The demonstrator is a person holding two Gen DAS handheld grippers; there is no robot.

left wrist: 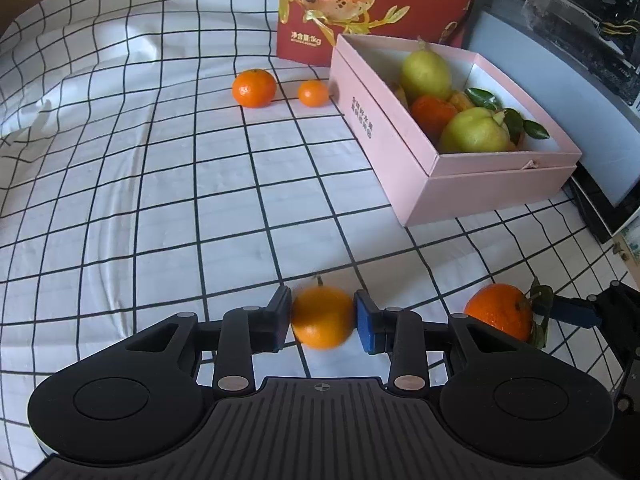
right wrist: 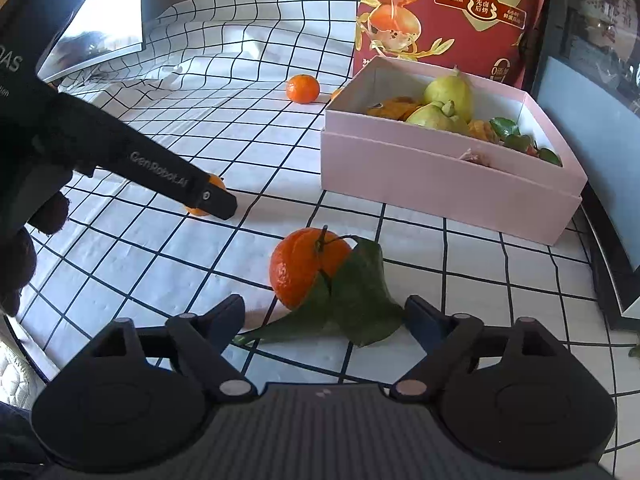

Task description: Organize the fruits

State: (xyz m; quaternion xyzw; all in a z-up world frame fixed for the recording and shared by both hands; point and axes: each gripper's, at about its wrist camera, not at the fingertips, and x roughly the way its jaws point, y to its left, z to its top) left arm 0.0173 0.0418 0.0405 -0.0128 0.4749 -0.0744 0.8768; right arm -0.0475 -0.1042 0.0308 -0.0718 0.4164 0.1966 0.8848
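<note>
My left gripper (left wrist: 323, 316) is shut on a small smooth orange (left wrist: 322, 317), both pads pressing its sides just above the checked cloth. The same orange (right wrist: 200, 210) shows in the right wrist view, mostly hidden behind the left gripper's finger. My right gripper (right wrist: 325, 316) stands open around the green leaves (right wrist: 360, 300) of a leafy mandarin (right wrist: 300, 268) that lies on the cloth; the pads do not touch it. That mandarin (left wrist: 500, 314) lies to the right in the left wrist view. A pink box (left wrist: 420, 168) holds pears, mandarins and leaves.
Two loose mandarins (left wrist: 254, 88) (left wrist: 313, 93) lie on the cloth left of the pink box. A tall red printed package (left wrist: 372, 4) stands behind the box. A dark appliance (right wrist: 600, 160) edges the table on the right. A gloved hand (right wrist: 24, 208) holds the left gripper.
</note>
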